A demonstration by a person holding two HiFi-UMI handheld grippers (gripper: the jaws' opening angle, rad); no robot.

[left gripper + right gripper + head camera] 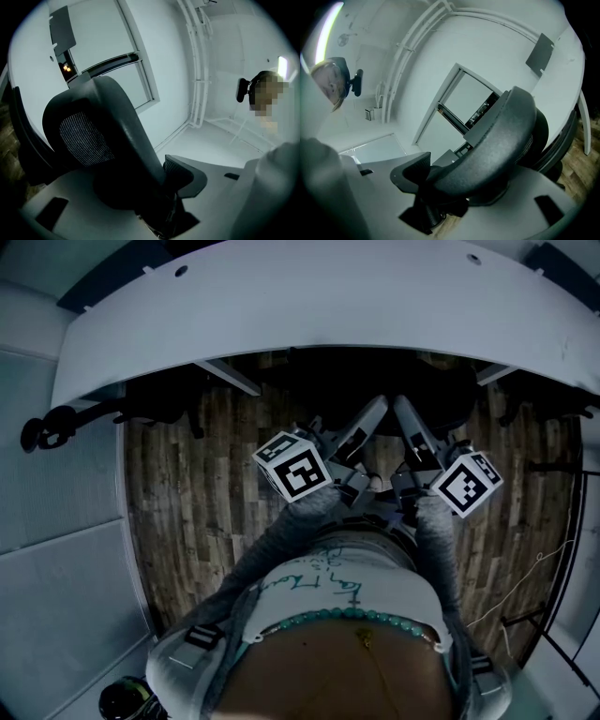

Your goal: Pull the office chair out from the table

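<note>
While we hold both arms forward, the left claw (137,188) is clamped on the dark top edge of the office chair (108,119), and the right claw (451,190) grips the same edge just beside it. The chair is tucked under the near edge of the white surface (309,306), above the wooden floor (192,507).

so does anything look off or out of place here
Nothing stands out. The office chair sits tucked under the white table, and the left gripper and right gripper are each closed on its upper back. The wooden floor shows no spill or damage.
</note>
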